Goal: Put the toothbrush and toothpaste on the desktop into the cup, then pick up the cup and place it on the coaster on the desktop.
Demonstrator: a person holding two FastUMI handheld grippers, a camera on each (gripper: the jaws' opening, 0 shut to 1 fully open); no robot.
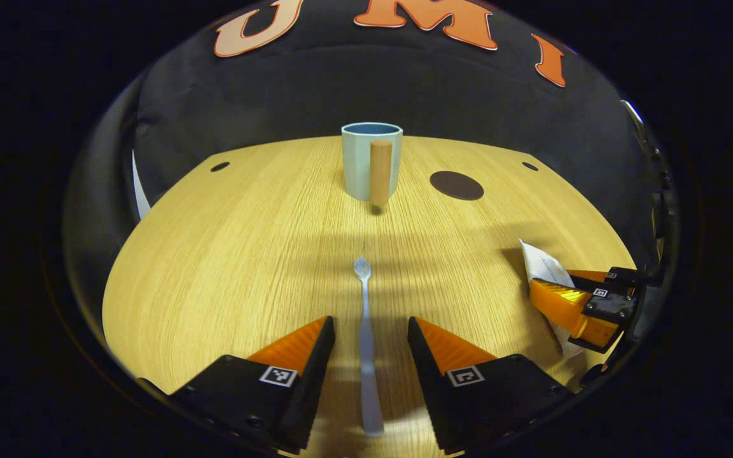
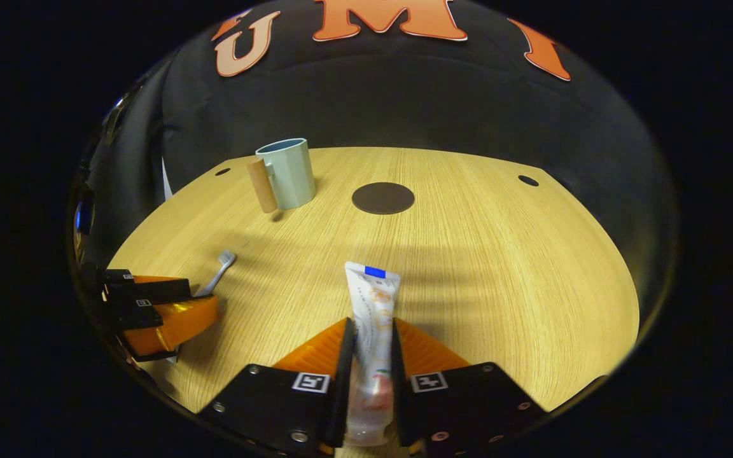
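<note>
Straddling the toothbrush point(image 1: 366, 343), the left claw point(image 1: 370, 336) gapes; right claw point(image 2: 371, 340) apparently pinches the toothpaste point(image 2: 371, 318).

The cup point(image 2: 286, 172) stands far back on the table point(image 2: 500, 267), left of the coaster point(image 2: 383, 198). The toothbrush point(image 2: 217, 273) lies left of the toothpaste point(image 2: 371, 331).

left gripper view: low, faces cup point(image 1: 371, 160) | right gripper view: low, rightward | shared: desktop point(image 2: 500, 254)

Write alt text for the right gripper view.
The right gripper is shut on a toothpaste tube lying on a wooden desk. Farther off stand a pale cup and a dark round coaster.
</note>
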